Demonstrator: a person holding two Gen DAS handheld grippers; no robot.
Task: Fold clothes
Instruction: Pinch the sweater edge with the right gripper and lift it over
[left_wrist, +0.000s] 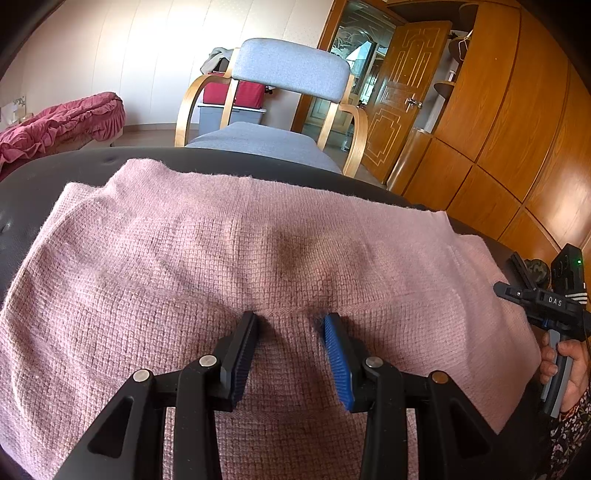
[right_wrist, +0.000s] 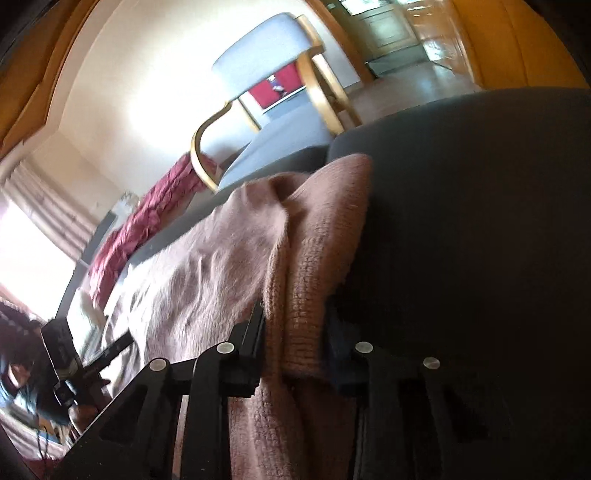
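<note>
Grey chair (left_wrist: 291, 70) beyond sweater (left_wrist: 221, 240), perhaps touching

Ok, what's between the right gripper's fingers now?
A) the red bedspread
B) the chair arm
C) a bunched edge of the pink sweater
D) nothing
C: in the right wrist view the right gripper has its fingers pressed on either side of a thick fold of the pink sweater, at its edge on the dark surface.

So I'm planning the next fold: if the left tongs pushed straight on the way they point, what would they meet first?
The pink knitted garment: the left tongs angle down with their tips apparently already pressing into it, jaws apart. Beyond lies the dark surface underneath.
</note>
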